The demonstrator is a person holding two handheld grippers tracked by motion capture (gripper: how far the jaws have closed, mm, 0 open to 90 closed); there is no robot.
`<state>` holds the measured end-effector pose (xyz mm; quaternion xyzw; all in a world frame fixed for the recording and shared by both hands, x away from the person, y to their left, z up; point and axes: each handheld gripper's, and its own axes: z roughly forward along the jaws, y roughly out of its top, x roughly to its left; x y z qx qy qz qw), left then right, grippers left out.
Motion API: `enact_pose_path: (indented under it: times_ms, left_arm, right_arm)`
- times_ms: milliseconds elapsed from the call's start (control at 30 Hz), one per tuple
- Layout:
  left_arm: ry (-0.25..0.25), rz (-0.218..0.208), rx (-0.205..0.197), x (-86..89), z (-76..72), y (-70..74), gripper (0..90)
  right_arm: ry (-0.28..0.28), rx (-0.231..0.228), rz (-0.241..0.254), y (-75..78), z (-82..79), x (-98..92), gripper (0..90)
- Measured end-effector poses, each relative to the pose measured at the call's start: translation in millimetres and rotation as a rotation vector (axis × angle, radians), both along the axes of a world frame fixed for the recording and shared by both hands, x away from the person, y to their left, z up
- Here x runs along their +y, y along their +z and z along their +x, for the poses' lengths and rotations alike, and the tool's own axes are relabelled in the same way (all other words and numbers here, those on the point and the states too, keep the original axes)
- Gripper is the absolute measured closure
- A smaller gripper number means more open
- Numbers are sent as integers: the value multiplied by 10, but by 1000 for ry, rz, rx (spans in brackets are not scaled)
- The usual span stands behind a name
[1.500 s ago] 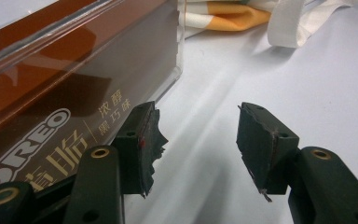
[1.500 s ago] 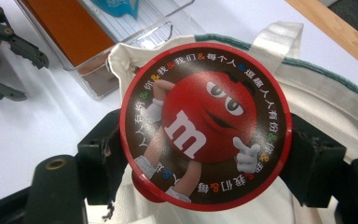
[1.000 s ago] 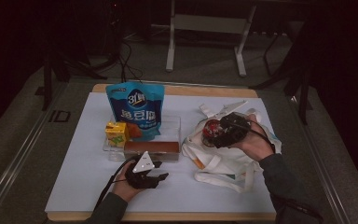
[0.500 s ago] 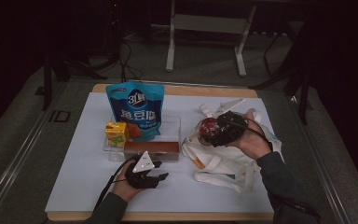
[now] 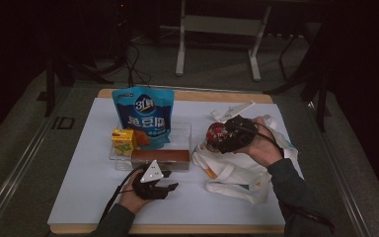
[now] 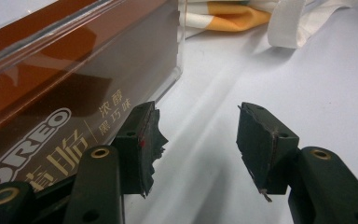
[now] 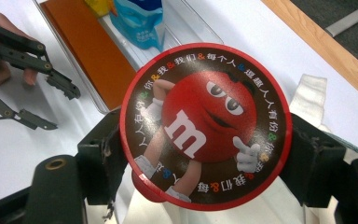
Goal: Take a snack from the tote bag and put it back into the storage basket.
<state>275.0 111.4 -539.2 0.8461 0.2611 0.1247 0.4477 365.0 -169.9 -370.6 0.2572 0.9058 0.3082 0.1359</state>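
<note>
My right gripper (image 5: 223,138) is shut on a round M&M's tub (image 5: 215,133), held above the left edge of a white tote bag (image 5: 237,173). In the right gripper view the tub's red lid (image 7: 205,123) faces the camera, with a black jaw pressed on each side of it. My left gripper (image 5: 171,180) rests on the white table sheet just in front of a brown Oreo box (image 5: 160,157). Its jaws are open with nothing between them (image 6: 198,121), and the Oreo box (image 6: 51,93) is close on the left.
A clear tray (image 5: 187,129) holds the Oreo box, a blue snack bag (image 5: 143,116) standing upright and a yellow juice carton (image 5: 123,140). The tote bag's straps trail toward the table's right edge. The left gripper (image 7: 51,105) lies beyond the tub.
My right gripper has carried the tub a little to the left, toward the tray. The left gripper has stayed where it was.
</note>
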Motion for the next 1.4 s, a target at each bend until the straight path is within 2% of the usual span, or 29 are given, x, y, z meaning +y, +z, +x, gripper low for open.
enact_pose_path:
  times_ms: [1400]
  left_arm:
    - [-2,-1,1,2,0,1,476]
  right_arm:
    - [26,-7,27,127,66,371,252]
